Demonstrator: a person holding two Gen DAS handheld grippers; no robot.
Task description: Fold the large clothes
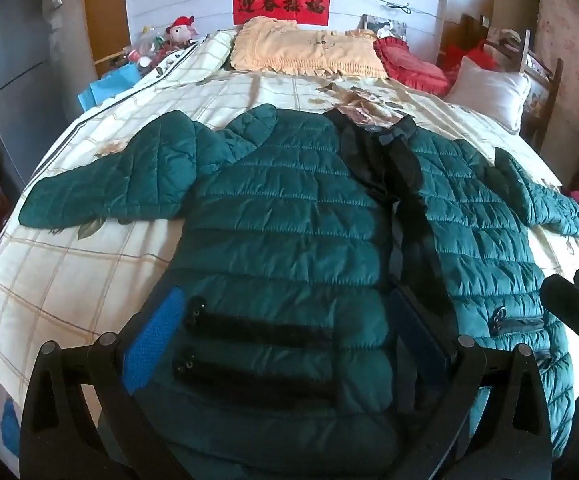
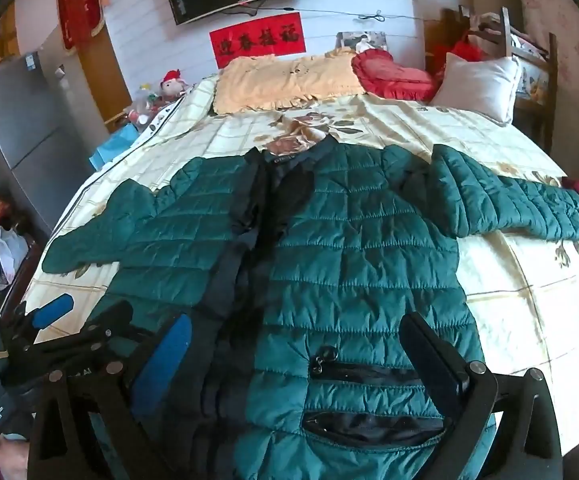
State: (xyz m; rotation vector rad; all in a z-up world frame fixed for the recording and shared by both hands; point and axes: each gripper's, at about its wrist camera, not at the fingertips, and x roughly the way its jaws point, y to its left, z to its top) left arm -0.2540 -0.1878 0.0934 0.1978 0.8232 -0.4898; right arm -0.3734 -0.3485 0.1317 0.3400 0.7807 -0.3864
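Looking down over the bed [image 1: 89, 280], I see the green quilted jacket [image 1: 289, 208] spread flat on the cream checked cover, front side up, collar toward the pillows and hem toward me. Its dark placket [image 1: 405, 208] runs down the middle, and both sleeves lie out to the sides on the cover. My left hand-held gripper [image 1: 285, 344] hangs above the jacket's lower left panel, its jaws wide apart and nothing between them; two black zip pockets [image 1: 257, 332] show between its fingers, the blue pad [image 1: 153, 344] on one finger facing in. My right hand-held gripper [image 2: 309, 364] hangs over the lower right panel, also spread wide and holding nothing, with a zip pocket [image 2: 365, 374] in the gap between its fingers. In the right wrist view the left hand-held gripper appears at the lower left, just beside the right one. A yellow pillow [image 1: 309, 50], a red cushion [image 1: 409, 62] and a white pillow [image 1: 489, 92] lie at the head of the bed, below a red banner [image 1: 281, 4] on the wall.
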